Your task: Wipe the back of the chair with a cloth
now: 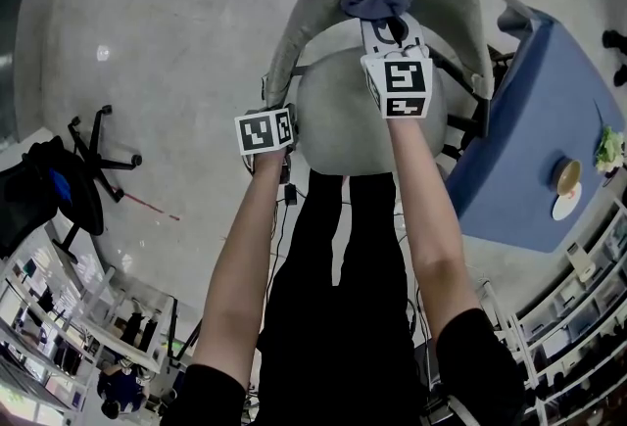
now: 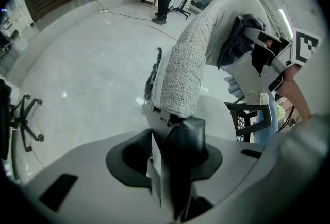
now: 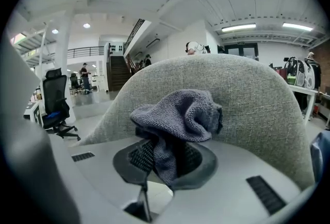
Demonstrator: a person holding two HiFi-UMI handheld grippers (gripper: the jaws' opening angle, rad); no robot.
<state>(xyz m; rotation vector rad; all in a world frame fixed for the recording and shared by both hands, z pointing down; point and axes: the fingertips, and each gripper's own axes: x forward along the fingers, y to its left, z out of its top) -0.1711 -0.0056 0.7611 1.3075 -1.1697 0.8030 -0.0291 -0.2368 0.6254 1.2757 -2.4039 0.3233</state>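
Since the cloth (image 3: 178,112) is already bunched up and clamped between the right gripper's (image 3: 165,152) jaws, with the wad pushed against the inner face of the back (image 1: 460,3) near its top middle, the wiping stroke looks like the step in hand. To get it done well, the cloth should probably be pressed fairly flat on the fabric rather than dragged on one crumpled corner. Pressure is best held even as the curve is followed from the middle out to each side, otherwise only a thin stripe gets cleaned. The back is rounded like a shell, so the gripper likely needs to be tilted along the way, or the hard jaw tips could get scraped on the weave instead of the cloth. The chair (image 1: 367,120) is steadied too: the left gripper's (image 2: 175,126) jaws are closed on the lower left end of the back, where the fabric edge comes down. That hold is worth leaning on so the chair isn't spun or shoved away by the push. How much has been covered can't be told. As for containers, only one is really seen: a cup (image 1: 566,176) on the blue table (image 1: 529,120) just right of the chair, with a white saucer (image 1: 565,209) right by it. What's in the cup can't be made out. A green thing (image 1: 609,150) is spotted at the table's edge, too small to call.
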